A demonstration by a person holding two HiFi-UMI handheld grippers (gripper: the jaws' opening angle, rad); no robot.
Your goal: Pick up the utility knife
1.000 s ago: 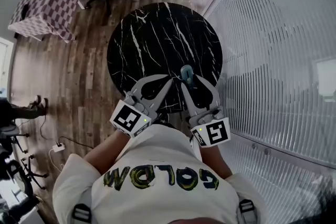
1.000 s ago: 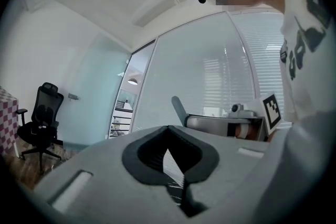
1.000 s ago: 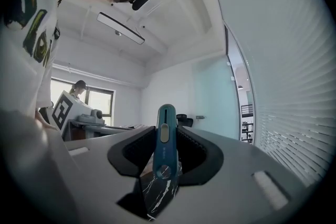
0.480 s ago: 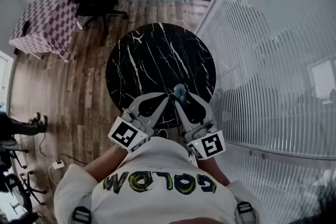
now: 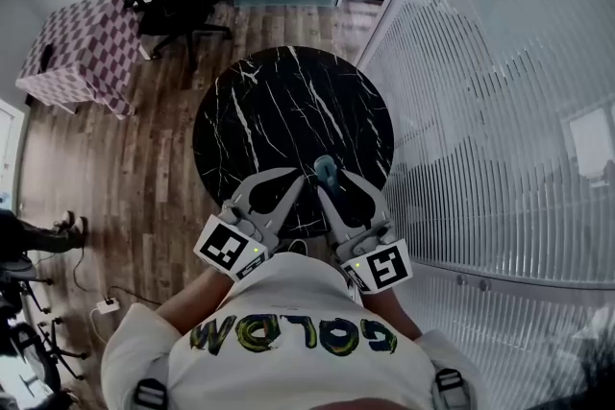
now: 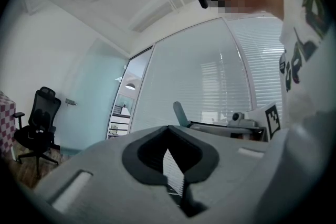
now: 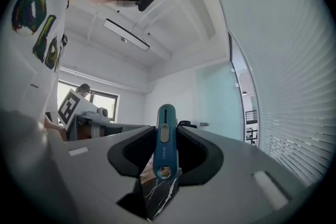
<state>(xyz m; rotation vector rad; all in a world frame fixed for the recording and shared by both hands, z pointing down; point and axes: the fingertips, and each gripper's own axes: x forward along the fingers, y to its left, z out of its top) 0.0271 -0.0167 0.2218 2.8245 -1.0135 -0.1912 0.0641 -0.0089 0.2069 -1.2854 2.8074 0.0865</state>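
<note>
Right claw (image 7: 167,131) is clamped on the utility knife (image 7: 166,144). Its jaws pinch the blue handle from both sides, and the rounded end with the slider sticks out past the tips. The grip is mid-body, probably so the knife can't pivot or slip. The knife looks off the black marble surface (image 5: 259,110) and sits over its near edge, close to the person's chest, so I judge the pickup basically done. Left claw (image 5: 301,176) is closed with its tips meeting and nothing in it; only a thin slit of light shows behind them. It sits just beside the right one, probably because this is a one-claw job and it only needs to stay out of the way. Both claws point roughly level, away from the body. For writing, the shirt (image 5: 288,331) has big yellow-green letters that look like "GOLD" repeated, but I can't be sure of every letter. There are black-and-white square markers on the left cube (image 5: 231,245) and the right cube (image 5: 382,266). No brand or label is readable on the knife.
</note>
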